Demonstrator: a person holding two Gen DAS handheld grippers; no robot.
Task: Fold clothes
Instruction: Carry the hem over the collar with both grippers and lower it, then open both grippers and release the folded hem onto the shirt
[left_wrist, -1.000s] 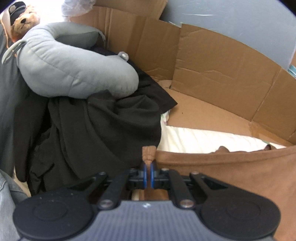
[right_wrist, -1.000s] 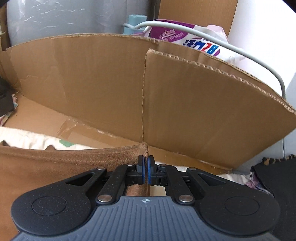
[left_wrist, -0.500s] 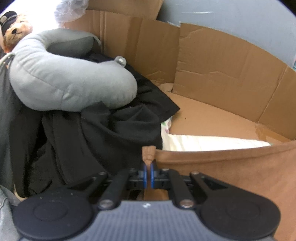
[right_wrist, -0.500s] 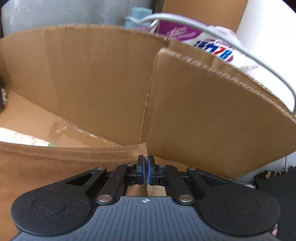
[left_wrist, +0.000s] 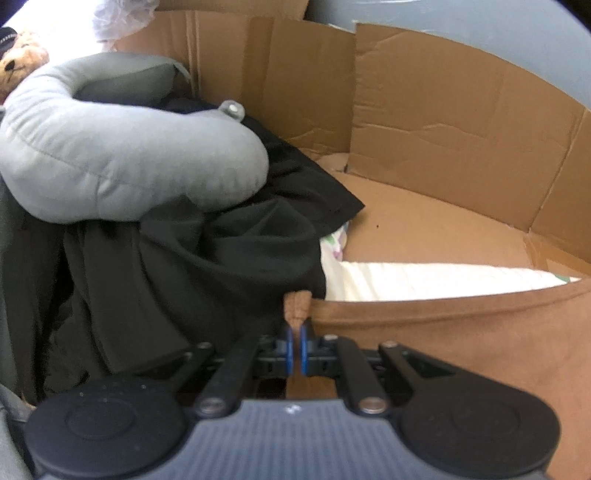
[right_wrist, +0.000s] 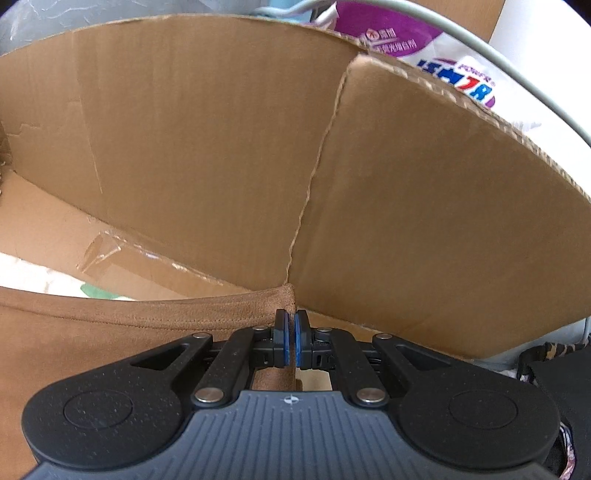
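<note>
A tan suede-like garment (left_wrist: 461, 343) is stretched between both grippers, its hemmed top edge running straight across. My left gripper (left_wrist: 294, 334) is shut on the garment's left corner, a small tab of cloth poking up past the blue pads. In the right wrist view the same tan garment (right_wrist: 110, 332) fills the lower left, and my right gripper (right_wrist: 291, 330) is shut on its right corner. The rest of the garment hangs below both views, out of sight.
A cardboard wall (left_wrist: 443, 122) curves around the back and comes very close in the right wrist view (right_wrist: 406, 203). A black clothes pile (left_wrist: 207, 266) under a grey neck pillow (left_wrist: 122, 166) lies left. White bedding (left_wrist: 424, 275) lies beyond the hem. A purple-and-white bag (right_wrist: 443, 62) sits behind the cardboard.
Both grippers moved forward and lower with the garment held taut; the cardboard wall looms larger in the right wrist view, and the hem now hides more of the white bedding.
</note>
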